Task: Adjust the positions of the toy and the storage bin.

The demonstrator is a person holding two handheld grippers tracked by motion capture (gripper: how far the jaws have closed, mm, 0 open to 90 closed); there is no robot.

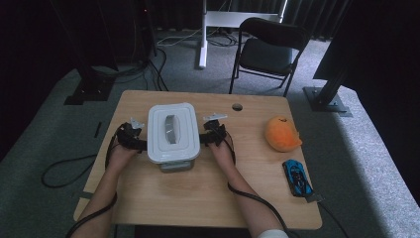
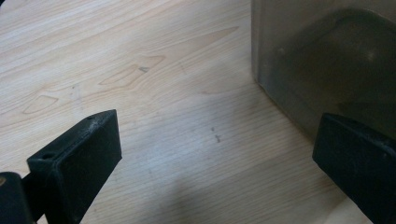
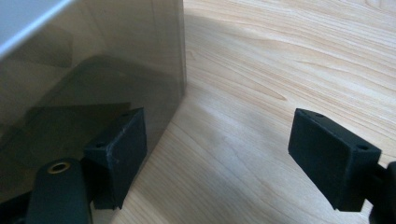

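Box (image 1: 173, 133) sits lidded on tabletop (image 1: 208, 191), left tongs (image 2: 210, 154) and right tongs (image 3: 217, 154) released flanking it, seemingly pre-grasp; toys apparently unpacked.

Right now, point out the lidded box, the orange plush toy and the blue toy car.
lidded box (image 1: 173, 130), high view, on its white lid.
orange plush toy (image 1: 281, 134), high view, middle of its body.
blue toy car (image 1: 297, 177), high view, on its roof.

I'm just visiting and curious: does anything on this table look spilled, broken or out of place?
Nothing stands out. The lidded box sits flat between both grippers, its lid on; the orange plush and blue toy car lie apart, nothing spilled.
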